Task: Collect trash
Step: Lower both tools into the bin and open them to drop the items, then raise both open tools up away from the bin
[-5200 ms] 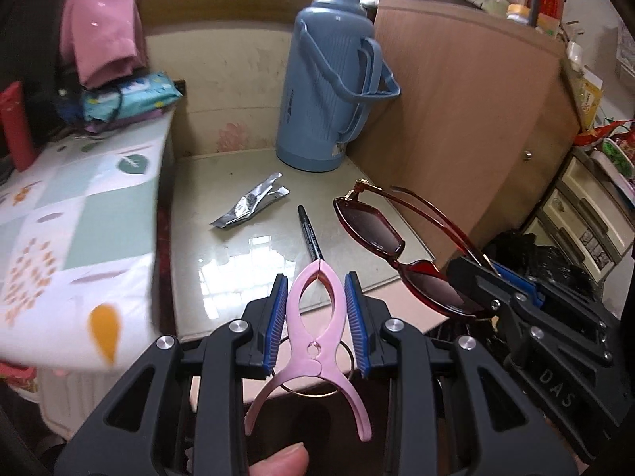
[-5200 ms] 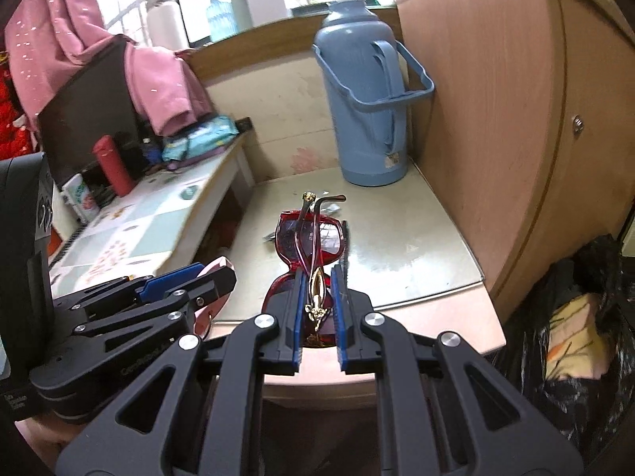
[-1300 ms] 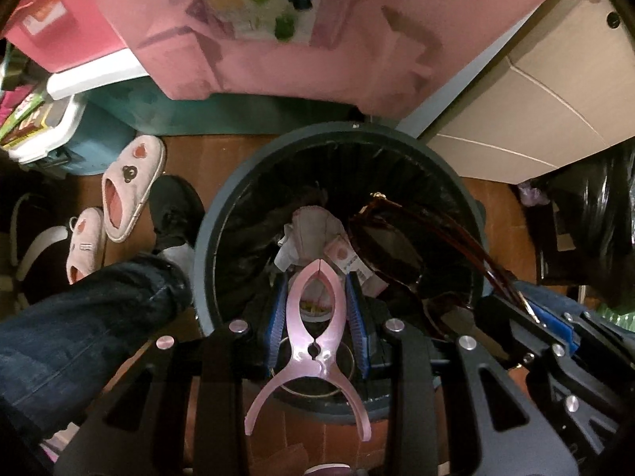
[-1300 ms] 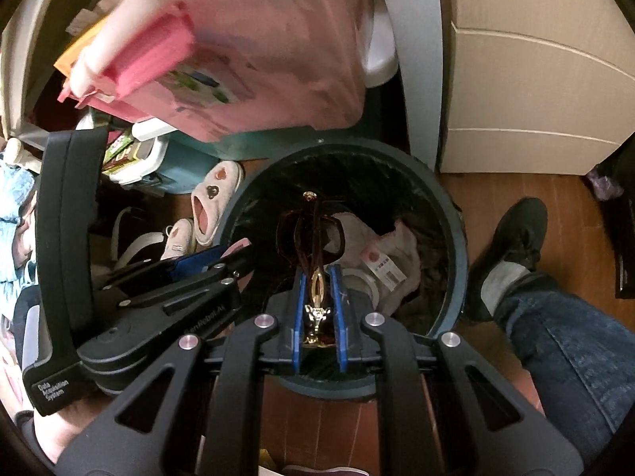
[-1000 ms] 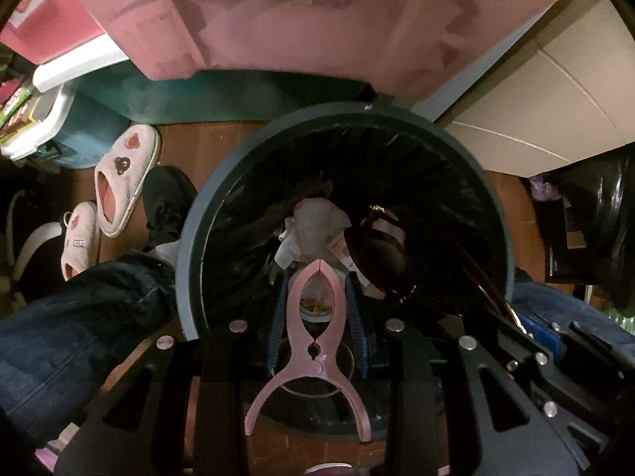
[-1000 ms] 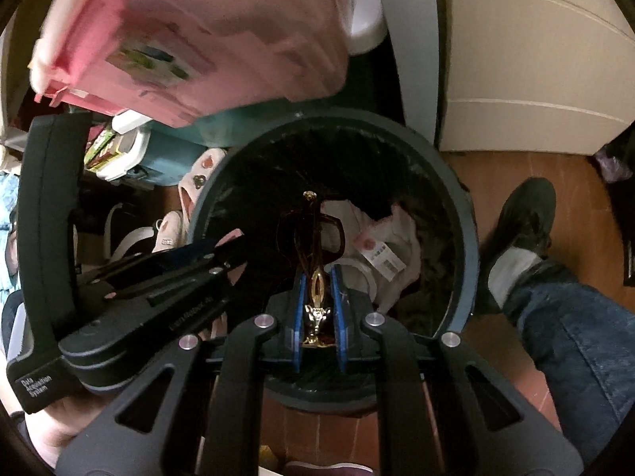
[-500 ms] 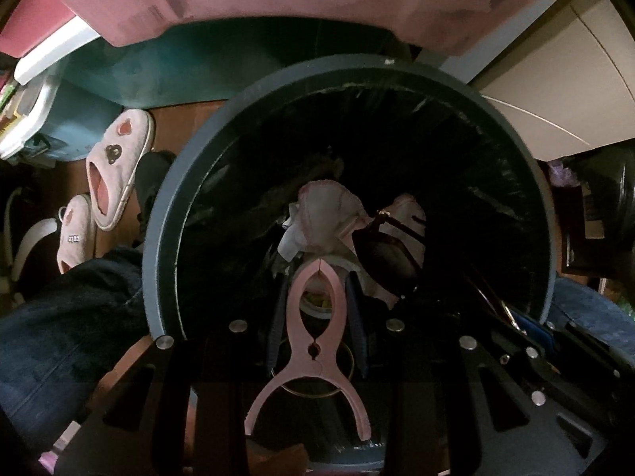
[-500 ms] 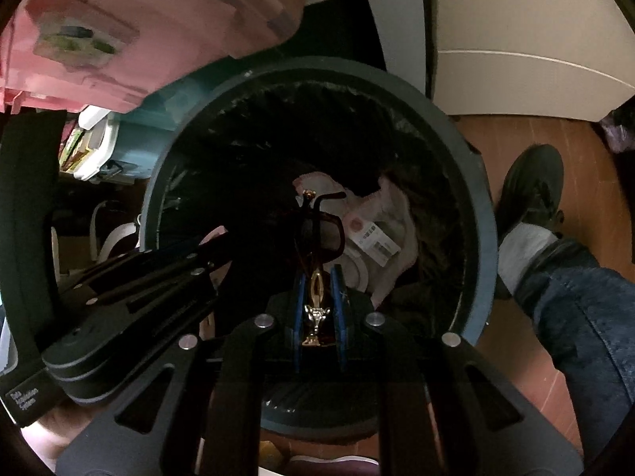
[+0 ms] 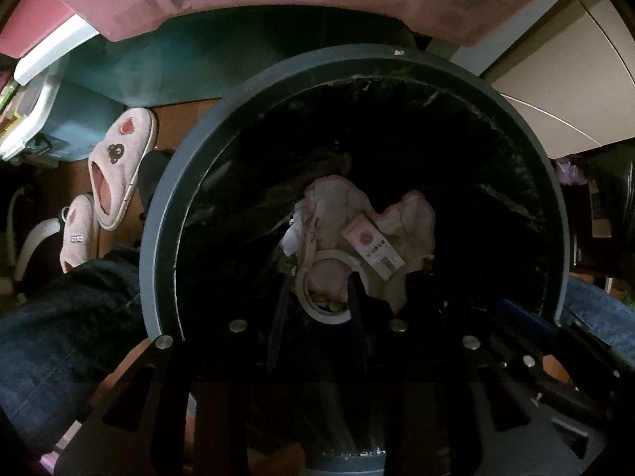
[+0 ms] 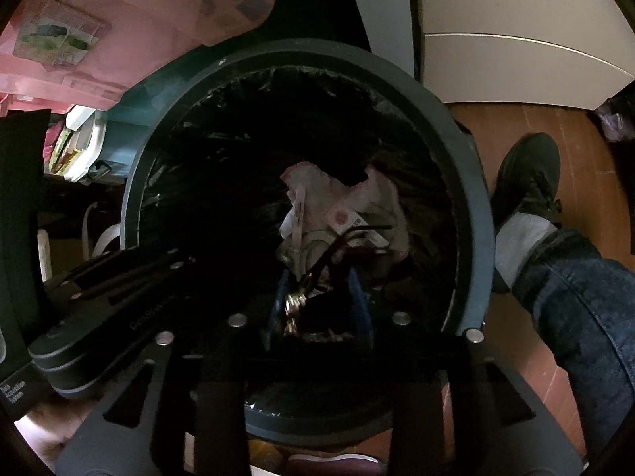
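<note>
Both tongs have just been opening over the bin (image 9: 158, 246): the pink clip is gone from the empty, parted left tongs (image 9: 317, 317), while the sunglasses (image 10: 341, 246) slip lengthwise down from the released right tongs (image 10: 319, 309) toward the trash (image 9: 357, 234) directly below.

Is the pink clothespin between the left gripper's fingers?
No: the left gripper stands open over the trash bin, only discarded trash showing between its fingers.

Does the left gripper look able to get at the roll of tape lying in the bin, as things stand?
Probably yes: the left gripper hangs open and empty inside the bin, right above the roll of tape, with nothing between.
</note>
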A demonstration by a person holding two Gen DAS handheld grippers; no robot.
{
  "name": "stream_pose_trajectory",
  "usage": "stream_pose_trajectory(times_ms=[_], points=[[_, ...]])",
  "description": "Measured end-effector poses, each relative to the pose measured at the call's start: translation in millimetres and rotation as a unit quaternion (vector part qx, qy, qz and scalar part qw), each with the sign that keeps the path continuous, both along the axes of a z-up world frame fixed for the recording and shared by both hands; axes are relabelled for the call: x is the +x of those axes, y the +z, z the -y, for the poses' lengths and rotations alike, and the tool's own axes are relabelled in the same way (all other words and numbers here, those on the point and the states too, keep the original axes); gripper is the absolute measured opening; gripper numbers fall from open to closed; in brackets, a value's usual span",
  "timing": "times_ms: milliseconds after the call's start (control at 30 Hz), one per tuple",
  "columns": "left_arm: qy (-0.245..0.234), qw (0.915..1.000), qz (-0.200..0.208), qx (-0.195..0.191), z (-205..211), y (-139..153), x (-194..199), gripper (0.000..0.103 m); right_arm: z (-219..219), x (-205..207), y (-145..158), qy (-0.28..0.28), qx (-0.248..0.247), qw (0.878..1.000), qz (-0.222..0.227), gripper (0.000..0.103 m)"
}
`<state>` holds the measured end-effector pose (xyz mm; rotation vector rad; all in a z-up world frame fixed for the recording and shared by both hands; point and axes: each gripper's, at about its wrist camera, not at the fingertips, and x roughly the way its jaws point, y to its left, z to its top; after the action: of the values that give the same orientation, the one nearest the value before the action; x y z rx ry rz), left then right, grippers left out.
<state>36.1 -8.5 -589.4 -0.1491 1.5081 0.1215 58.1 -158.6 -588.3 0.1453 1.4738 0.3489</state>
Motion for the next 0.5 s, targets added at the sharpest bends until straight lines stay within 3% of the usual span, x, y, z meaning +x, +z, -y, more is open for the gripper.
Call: stream_pose_trajectory(times_ms=[67, 133, 267, 367, 500], points=[[0.004, 1.0, 0.004, 0.004, -0.2, 2.5, -0.7, 0.047, 2.1, 0.1, 3.6, -0.005, -0.005, 1.0, 0.006, 0.051], [0.009, 0.9999, 0.007, 0.001, -2.7, 4.8, -0.9, 0.05, 6.6, 0.6, 7.8, -0.014, -0.01, 1.0, 0.011, 0.06], [0.014, 0.9998, 0.015, 0.009, -6.8, 12.6, -1.5, 0.072, 15.9, -0.6, 17.1, -0.027, -0.025, 0.999, 0.028, 0.083], [0.012, 0.9994, 0.021, 0.026, -6.6, 20.0, -3.9, 0.085, 19.2, -3.4, 23.9, -0.028, -0.029, 0.999, 0.034, 0.088], [0.013, 0.9989, 0.027, 0.035, -6.7, 32.2, -6.8, 0.089, 20.0, -7.2, 38.0, -0.035, -0.029, 0.998, 0.047, 0.093]])
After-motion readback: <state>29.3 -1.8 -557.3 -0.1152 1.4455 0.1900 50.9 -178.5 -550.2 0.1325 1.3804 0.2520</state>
